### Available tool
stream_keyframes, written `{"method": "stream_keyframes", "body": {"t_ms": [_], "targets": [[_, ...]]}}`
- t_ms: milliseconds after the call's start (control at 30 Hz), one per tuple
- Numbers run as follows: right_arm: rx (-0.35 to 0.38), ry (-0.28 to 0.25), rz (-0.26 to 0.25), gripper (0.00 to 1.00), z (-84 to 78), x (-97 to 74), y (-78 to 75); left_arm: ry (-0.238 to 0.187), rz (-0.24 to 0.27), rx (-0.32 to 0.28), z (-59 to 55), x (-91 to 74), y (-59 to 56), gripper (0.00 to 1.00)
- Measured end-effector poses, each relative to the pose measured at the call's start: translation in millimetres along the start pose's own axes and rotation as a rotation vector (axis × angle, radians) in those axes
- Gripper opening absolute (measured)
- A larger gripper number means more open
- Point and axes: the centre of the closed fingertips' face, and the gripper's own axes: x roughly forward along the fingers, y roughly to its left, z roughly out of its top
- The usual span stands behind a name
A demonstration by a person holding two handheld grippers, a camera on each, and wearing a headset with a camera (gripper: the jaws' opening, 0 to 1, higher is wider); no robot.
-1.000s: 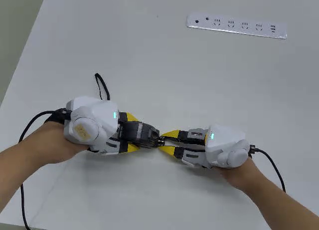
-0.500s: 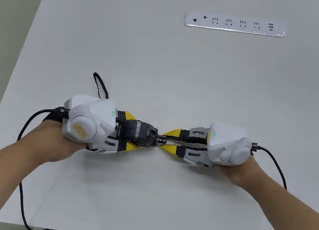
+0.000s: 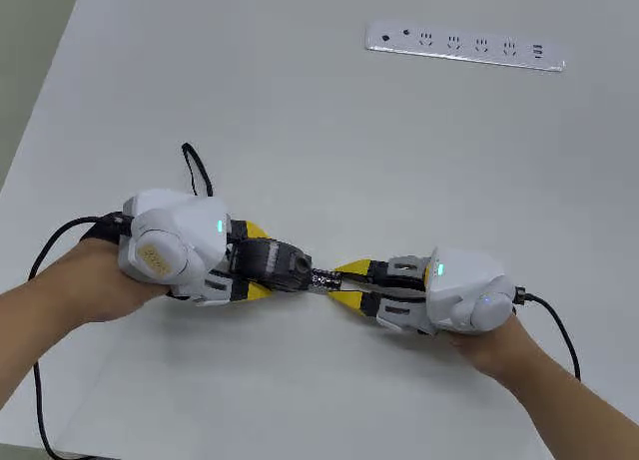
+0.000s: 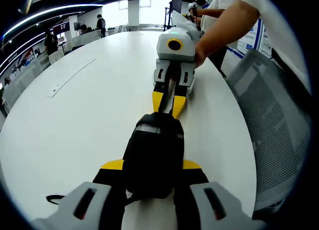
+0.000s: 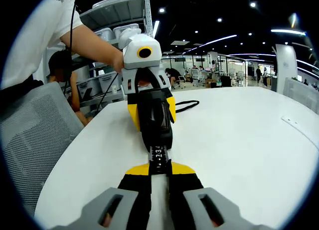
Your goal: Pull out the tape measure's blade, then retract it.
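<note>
On the white surface (image 3: 329,131) the tape measure (image 4: 153,157) is clamped as an anchor in the jaws of the left gripper (image 3: 252,263), its short exposed blade (image 5: 158,155) pinched for pulling by those of the right gripper (image 3: 340,282).

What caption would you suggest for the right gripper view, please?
Right gripper, jaws shut on the blade, with a short length out of the black tape measure held by the left gripper.

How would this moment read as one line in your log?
left hand-held gripper: shut on tape measure | right hand-held gripper: shut on blade | blade: slightly out
</note>
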Motion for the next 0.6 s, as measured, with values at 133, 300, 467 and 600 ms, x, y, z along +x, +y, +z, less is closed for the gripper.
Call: {"method": "stream_keyframes", "body": {"t_ms": [133, 300, 467, 600], "targets": [[-0.004, 0.001, 0.001, 0.1, -1.3, -4.6, 0.5, 0.0, 0.002, -0.003, 0.7, 0.0, -0.2, 0.32], [0.004, -0.002, -0.006, 0.1, -2.2, -10.8, 0.7, -0.002, -0.001, -0.005, 1.5, -0.3, -0.5, 0.32], [0.006, -0.002, -0.011, 0.1, -4.7, -16.3, 0.4, -0.002, -0.001, -0.003, 1.5, -0.2, -0.6, 0.32], [0.006, -0.001, -0.011, 0.1, -6.5, -20.4, 0.1, 0.0, -0.001, -0.002, 2.1, -0.2, -0.9, 0.32]]}}
